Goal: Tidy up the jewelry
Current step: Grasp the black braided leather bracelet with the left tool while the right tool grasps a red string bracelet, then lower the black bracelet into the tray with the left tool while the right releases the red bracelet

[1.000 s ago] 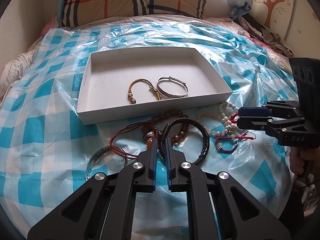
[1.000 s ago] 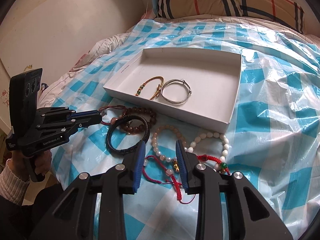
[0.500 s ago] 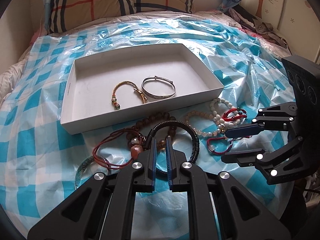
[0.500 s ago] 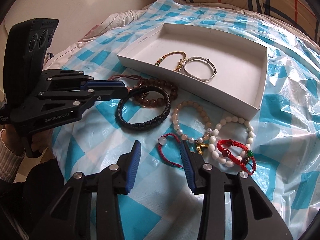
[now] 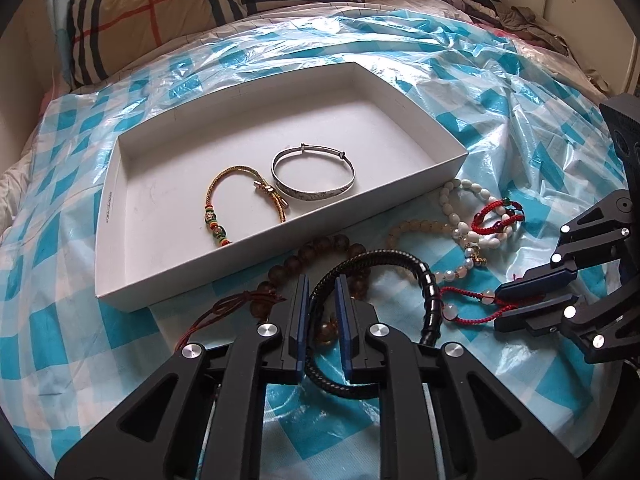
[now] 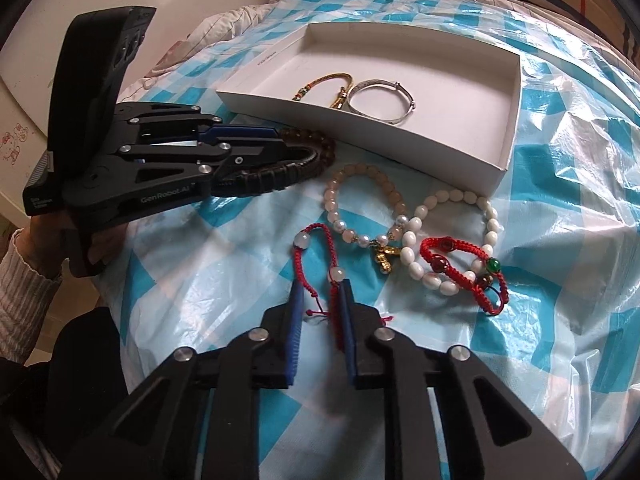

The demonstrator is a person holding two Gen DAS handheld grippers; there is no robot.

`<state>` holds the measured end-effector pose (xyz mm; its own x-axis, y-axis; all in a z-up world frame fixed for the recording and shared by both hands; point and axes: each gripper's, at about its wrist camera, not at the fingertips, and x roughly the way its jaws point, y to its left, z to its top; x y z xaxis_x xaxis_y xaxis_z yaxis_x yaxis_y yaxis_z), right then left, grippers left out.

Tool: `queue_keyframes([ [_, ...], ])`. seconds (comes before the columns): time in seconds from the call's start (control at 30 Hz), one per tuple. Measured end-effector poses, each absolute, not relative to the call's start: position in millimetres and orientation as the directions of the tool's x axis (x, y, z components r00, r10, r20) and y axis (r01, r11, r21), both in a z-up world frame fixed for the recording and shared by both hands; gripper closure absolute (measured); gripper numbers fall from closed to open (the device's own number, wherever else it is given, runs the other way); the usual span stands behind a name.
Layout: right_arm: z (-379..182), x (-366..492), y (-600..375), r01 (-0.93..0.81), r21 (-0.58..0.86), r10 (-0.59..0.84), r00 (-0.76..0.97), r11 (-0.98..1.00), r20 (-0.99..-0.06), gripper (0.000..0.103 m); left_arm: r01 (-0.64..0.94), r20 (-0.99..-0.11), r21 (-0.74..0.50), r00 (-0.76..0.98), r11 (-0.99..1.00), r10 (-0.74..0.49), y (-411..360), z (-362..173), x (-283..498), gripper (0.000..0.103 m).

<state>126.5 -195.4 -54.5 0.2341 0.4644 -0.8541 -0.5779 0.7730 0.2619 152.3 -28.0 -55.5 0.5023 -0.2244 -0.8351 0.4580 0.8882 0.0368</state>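
Observation:
A white tray (image 5: 120, 216) on the bed holds a gold cord bracelet (image 5: 224, 208) and a silver bangle (image 5: 314, 178). My left gripper (image 5: 322, 280) is shut on the black braided bracelet (image 5: 404, 258), its band between the pads; it also shows in the right wrist view (image 6: 276, 176). My right gripper (image 6: 320, 286) is open, its fingers astride the red cord bracelet with white beads (image 6: 320, 256), seen from the left wrist too (image 5: 472, 308). Brown beads (image 5: 304, 258), a peach bead bracelet (image 6: 360, 204), a white bead bracelet (image 6: 452, 236) and a red beaded cord (image 6: 464, 276) lie in front of the tray.
The bed is covered by a blue-checked plastic sheet (image 5: 500, 92). Plaid pillows (image 5: 168, 12) lie behind the tray. A brown cord necklace (image 5: 224, 308) lies left of my left gripper. Clothes (image 5: 520, 12) are piled at the far right.
My left gripper has moved forward over the black bracelet and closed on its band. My right gripper has come down and narrowed around the red cord bracelet.

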Motion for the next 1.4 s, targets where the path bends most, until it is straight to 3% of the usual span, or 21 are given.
queue_keyframes([
  [0.13, -51, 123, -193, -0.589, 0.260, 0.467, 0.231, 0.766, -0.853, 0.087, 0.459, -0.843, -0.036, 0.464, 0.888, -0.273, -17, -51, 141, 0.091],
  [0.17, -51, 124, -193, -0.583, 0.254, 0.459, 0.235, 0.772, -0.857, 0.082, 0.457, -0.843, -0.054, 0.456, 0.888, -0.286, -13, -50, 139, 0.092],
  [0.2, -52, 126, -193, -0.579, 0.252, 0.455, 0.237, 0.776, -0.858, 0.068, 0.452, -0.842, -0.064, 0.453, 0.889, -0.291, -10, -49, 137, 0.092],
  [0.27, -52, 127, -194, -0.575, 0.243, 0.451, 0.249, 0.781, -0.857, 0.052, 0.445, -0.841, -0.072, 0.454, 0.893, -0.294, -5, -47, 133, 0.092],
  [0.47, -60, 128, -193, -0.570, 0.252, 0.455, 0.246, 0.783, -0.856, 0.052, 0.429, -0.827, -0.059, 0.485, 0.902, -0.284, -3, -44, 138, 0.092],
  [0.53, -61, 128, -194, -0.568, 0.256, 0.460, 0.251, 0.783, -0.852, 0.055, 0.439, -0.826, -0.049, 0.487, 0.897, -0.283, -8, -47, 142, 0.091],
  [0.6, -61, 128, -197, -0.561, 0.266, 0.466, 0.249, 0.784, -0.849, 0.080, 0.447, -0.831, -0.056, 0.475, 0.893, -0.290, -13, -54, 146, 0.091],
  [0.7, -59, 126, -202, -0.557, 0.278, 0.477, 0.250, 0.783, -0.843, 0.094, 0.469, -0.845, -0.021, 0.464, 0.883, -0.266, -22, -65, 145, 0.091],
  [0.83, -53, 123, -206, -0.545, 0.302, 0.501, 0.261, 0.782, -0.825, 0.097, 0.483, -0.844, 0.023, 0.479, 0.875, -0.242, -28, -63, 134, 0.094],
  [1.17, -22, 115, -216, -0.530, 0.344, 0.565, 0.336, 0.775, -0.754, 0.097, 0.393, -0.777, -0.080, 0.551, 0.916, -0.305, -3, -25, 108, 0.095],
  [1.4, -4, 116, -221, -0.522, 0.370, 0.598, 0.383, 0.769, -0.704, 0.097, 0.315, -0.735, -0.089, 0.619, 0.945, -0.276, 9, -7, 98, 0.095],
])
